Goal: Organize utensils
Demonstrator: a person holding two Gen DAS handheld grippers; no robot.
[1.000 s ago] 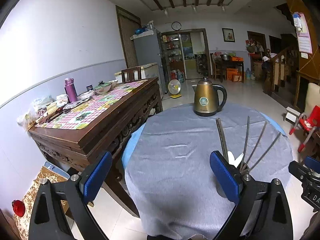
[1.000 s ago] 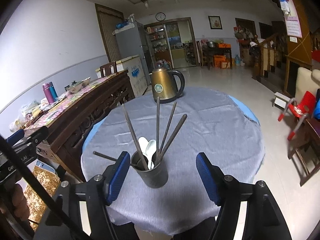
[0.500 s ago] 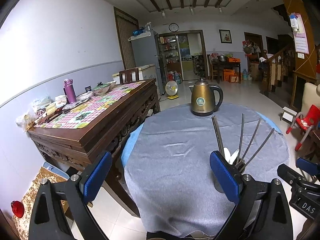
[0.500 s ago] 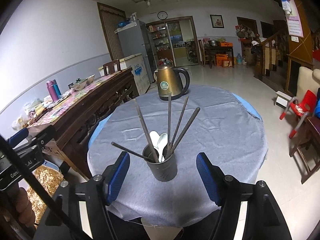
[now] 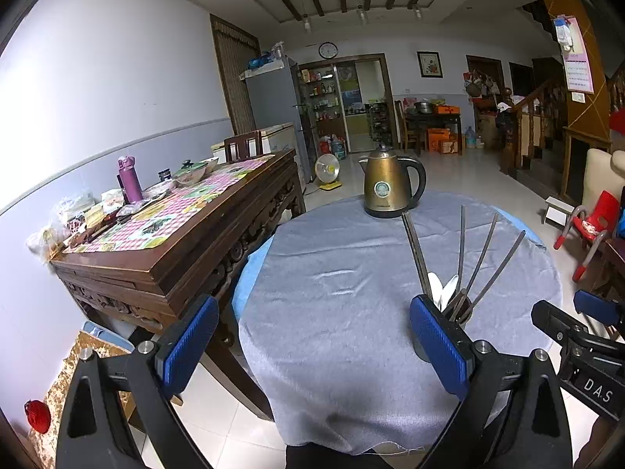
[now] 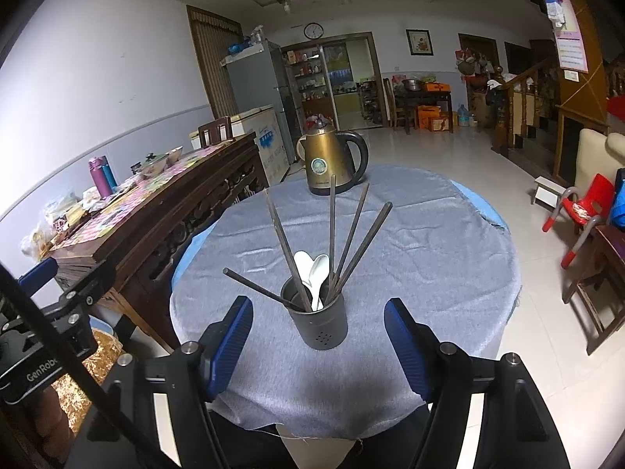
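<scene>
A dark metal utensil holder [image 6: 317,322] stands near the front of the round table with the grey cloth [image 6: 429,242]. It holds several dark chopsticks [image 6: 332,230] and two white spoons [image 6: 312,273]. My right gripper [image 6: 318,346] is open and empty, just in front of the holder. My left gripper [image 5: 312,338] is open and empty, left of the holder; its right finger hides most of the holder [image 5: 463,312]. The chopsticks [image 5: 463,250] fan up above it.
A gold kettle [image 6: 332,160] stands at the table's far side. A dark wooden sideboard [image 5: 187,242] with bottles and dishes runs along the left wall. A red child chair [image 6: 578,215] and wooden furniture stand to the right.
Both grippers have drawn back from the holder and risen slightly. One chopstick in the holder now leans out to the left. Both grippers stay open.
</scene>
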